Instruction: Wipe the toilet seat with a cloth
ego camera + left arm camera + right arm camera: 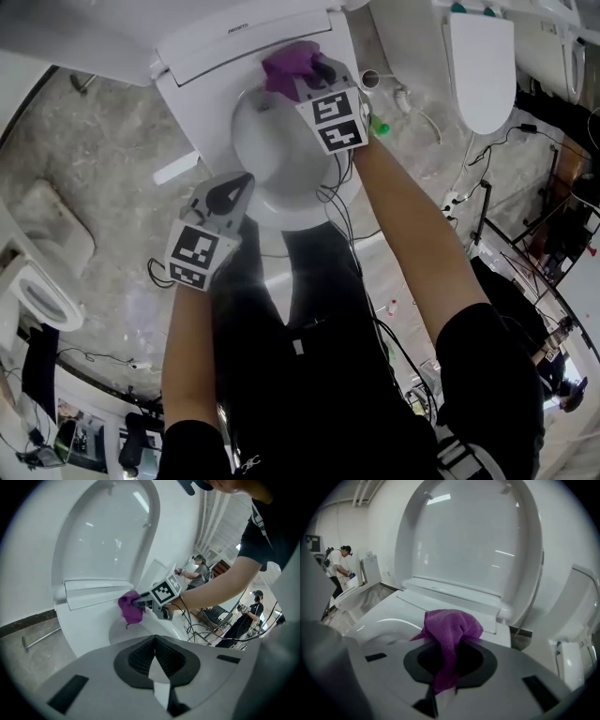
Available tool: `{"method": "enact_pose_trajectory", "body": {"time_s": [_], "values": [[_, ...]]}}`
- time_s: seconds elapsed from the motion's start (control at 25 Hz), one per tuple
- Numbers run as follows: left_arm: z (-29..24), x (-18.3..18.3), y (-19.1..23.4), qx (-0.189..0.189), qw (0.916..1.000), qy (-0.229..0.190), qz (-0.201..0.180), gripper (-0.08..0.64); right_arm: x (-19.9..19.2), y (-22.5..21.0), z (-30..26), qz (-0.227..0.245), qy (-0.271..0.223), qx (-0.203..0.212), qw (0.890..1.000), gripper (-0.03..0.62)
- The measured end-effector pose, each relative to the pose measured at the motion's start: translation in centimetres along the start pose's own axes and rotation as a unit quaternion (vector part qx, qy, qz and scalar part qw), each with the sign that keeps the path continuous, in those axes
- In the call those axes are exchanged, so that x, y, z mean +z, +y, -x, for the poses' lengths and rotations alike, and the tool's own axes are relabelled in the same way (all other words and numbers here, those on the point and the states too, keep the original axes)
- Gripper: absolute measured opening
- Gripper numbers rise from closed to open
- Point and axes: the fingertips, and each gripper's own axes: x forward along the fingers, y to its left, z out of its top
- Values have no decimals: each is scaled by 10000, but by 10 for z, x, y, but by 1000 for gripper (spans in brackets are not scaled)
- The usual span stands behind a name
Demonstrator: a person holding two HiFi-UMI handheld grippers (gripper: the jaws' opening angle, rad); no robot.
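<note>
Right tongs (302, 75) grip the cloth (284, 64) at the rear of the toilet seat (286, 208). Left tongs (244, 181), closed and empty, hover by its front.

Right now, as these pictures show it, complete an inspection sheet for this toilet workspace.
Surface: white toilet seat down, white plastic lid raised.
Job's things: crumpled purple cloth at the back of the seat, near the hinge.
Clutter: small green object beside the toilet, unidentifiable.
Grippers: right gripper has its fingers shut on the cloth; left gripper is shut and empty, by the seat's front-left edge.
Cables: thin black cables hang from the right gripper along the arm.
Surroundings: grey marbled floor, other white toilets, people in the background.
</note>
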Motion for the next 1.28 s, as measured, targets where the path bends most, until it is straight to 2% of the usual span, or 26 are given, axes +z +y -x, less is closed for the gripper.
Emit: {"method": "enact_pose_trajectory", "body": {"time_s": [0.12, 0.2, 0.32, 0.52, 0.84, 1.08, 1.28], "values": [[-9, -2, -10, -25, 10000, 40, -42, 8, -10, -49, 12, -384, 53, -462, 9982, 61], [-16, -2, -17, -47, 10000, 27, -30, 9, -17, -68, 19, -433, 120, -667, 9968, 60], [-28, -1, -30, -113, 9999, 29, -22, 8, -26, -68, 29, -254, 80, -733, 9970, 60], [-47, 0, -56, -275, 9994, 99, -190, 8, -50, -67, 52, -549, -49, -728, 9958, 60], [-66, -4, -58, -93, 9999, 124, -32, 9, -103, -49, 91, -893, 62, -398, 9952, 60], [-74, 1, -70, 84, 9999, 64, 13, 9, -133, -25, 126, -649, 171, 7, 9977, 60], [-78, -6, -80, 182, 9998, 77, 55, 8, -160, -7, 148, -701, 271, 192, 9970, 60]]}}
